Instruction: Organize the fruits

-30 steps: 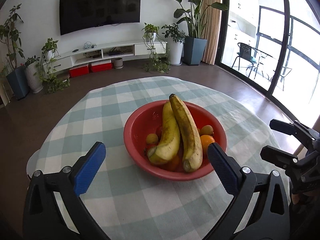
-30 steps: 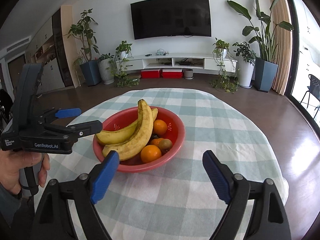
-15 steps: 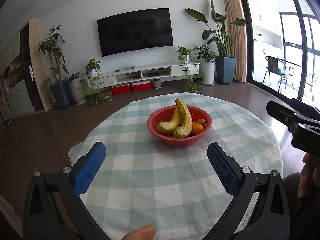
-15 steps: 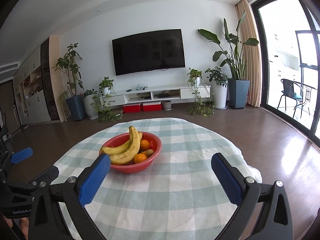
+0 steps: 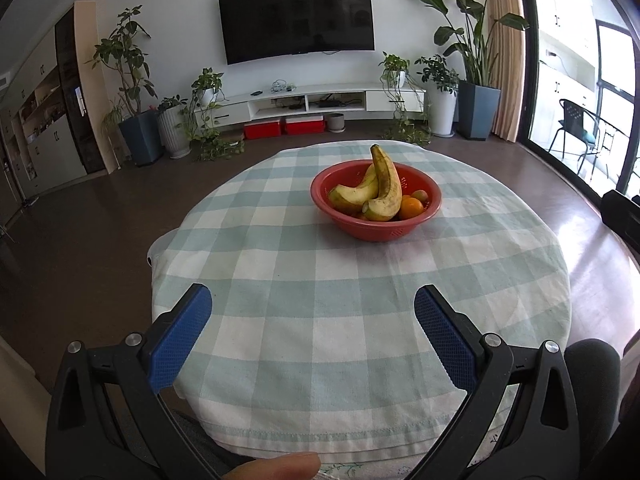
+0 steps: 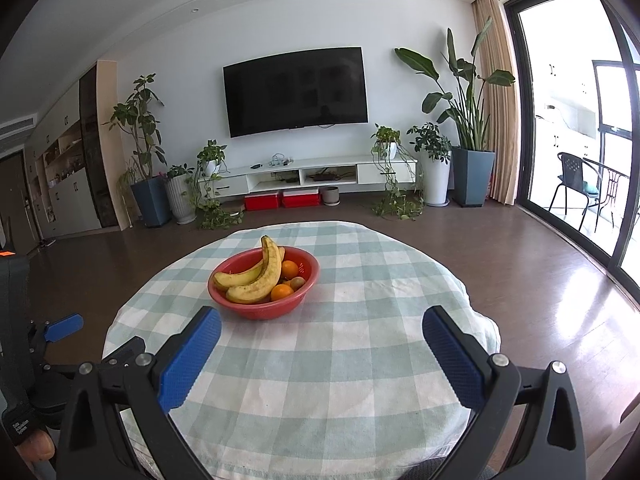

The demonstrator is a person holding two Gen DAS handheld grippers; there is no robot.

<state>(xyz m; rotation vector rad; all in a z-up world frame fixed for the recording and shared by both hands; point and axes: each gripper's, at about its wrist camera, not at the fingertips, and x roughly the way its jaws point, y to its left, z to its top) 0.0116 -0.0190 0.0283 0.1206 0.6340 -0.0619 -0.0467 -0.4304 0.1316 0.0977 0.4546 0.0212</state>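
All the fruit is sitting in the red bowl (image 5: 376, 216) on the checked tabletop (image 5: 320, 320): two bananas (image 5: 386, 190), some oranges (image 5: 411, 207) and a small brownish fruit. Both hand-held grippers are hanging well back from the bowl. The left hand-held gripper (image 5: 312, 312) is spread wide and holding nothing. The right hand-held gripper (image 6: 322, 334) is spread wide and empty too. The sorting looks finished. No loose fruit is showing, so the next move is probably just resting.
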